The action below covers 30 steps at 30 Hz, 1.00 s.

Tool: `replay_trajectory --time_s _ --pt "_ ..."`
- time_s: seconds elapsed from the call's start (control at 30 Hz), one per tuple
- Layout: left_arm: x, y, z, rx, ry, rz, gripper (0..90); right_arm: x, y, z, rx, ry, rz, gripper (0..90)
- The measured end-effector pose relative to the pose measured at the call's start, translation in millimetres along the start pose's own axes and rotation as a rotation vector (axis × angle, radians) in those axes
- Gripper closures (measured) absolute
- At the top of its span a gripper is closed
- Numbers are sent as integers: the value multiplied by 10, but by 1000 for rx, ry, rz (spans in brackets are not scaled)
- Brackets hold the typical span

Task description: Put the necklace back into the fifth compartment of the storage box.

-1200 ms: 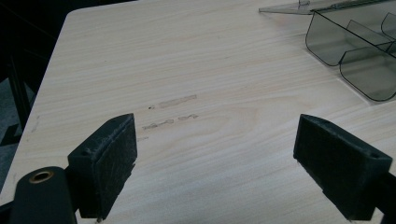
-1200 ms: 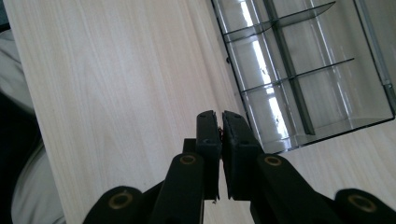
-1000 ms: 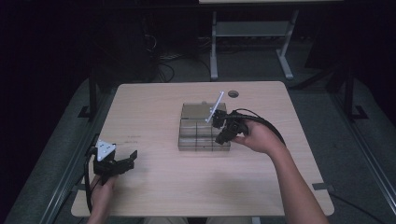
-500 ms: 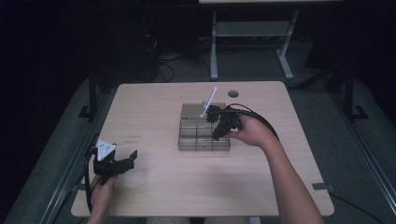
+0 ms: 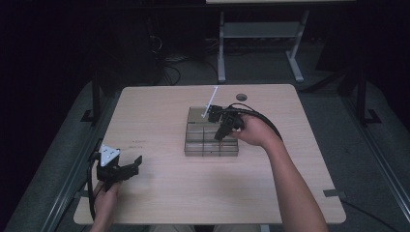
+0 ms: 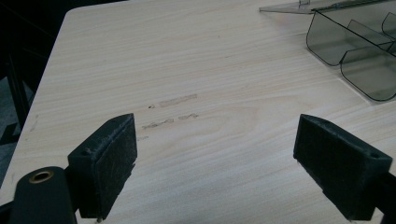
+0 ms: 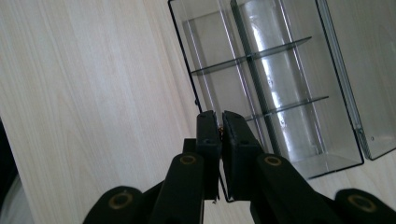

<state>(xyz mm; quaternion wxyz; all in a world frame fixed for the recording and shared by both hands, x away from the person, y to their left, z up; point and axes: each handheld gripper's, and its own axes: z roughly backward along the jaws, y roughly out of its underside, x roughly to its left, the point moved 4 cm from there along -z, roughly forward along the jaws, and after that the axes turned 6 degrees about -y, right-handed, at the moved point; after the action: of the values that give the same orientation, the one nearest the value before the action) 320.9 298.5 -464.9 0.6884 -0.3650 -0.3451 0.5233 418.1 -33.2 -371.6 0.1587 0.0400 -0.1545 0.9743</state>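
Note:
A clear plastic compartment box (image 5: 211,137) sits at the middle of the wooden table (image 5: 159,111), its lid (image 5: 211,100) raised at the far side. My right gripper (image 5: 223,130) hovers over the box, pointing down. In the right gripper view its jaws (image 7: 220,116) are pressed almost together on a tiny orange-brown piece (image 7: 220,127), just beside the edge of the box (image 7: 280,84), whose compartments hold nothing. My left gripper (image 5: 118,171) rests near the table's front left corner, wide open (image 6: 219,135) with only bare wood between the pads; the box (image 6: 355,51) lies ahead to its right.
A round cable hole (image 5: 241,97) lies in the table behind the box. A grey metal stand (image 5: 256,34) is on the floor beyond the far edge. Faint marks (image 6: 177,100) show on the wood ahead of the left gripper. Dark floor surrounds the table.
The right hand and gripper have shifted a little to the left over the box. The left gripper has stayed where it was, open.

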Motion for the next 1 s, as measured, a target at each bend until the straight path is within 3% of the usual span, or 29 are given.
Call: replay_trajectory --time_s 0.73,1.0 --pt "14 -1 -3 -1 1 6 131 -168 -142 -190 30 -5 -22 852" --pt "3 -2 -2 -1 2 0 131 -210 -156 -331 42 -14 -30 851"
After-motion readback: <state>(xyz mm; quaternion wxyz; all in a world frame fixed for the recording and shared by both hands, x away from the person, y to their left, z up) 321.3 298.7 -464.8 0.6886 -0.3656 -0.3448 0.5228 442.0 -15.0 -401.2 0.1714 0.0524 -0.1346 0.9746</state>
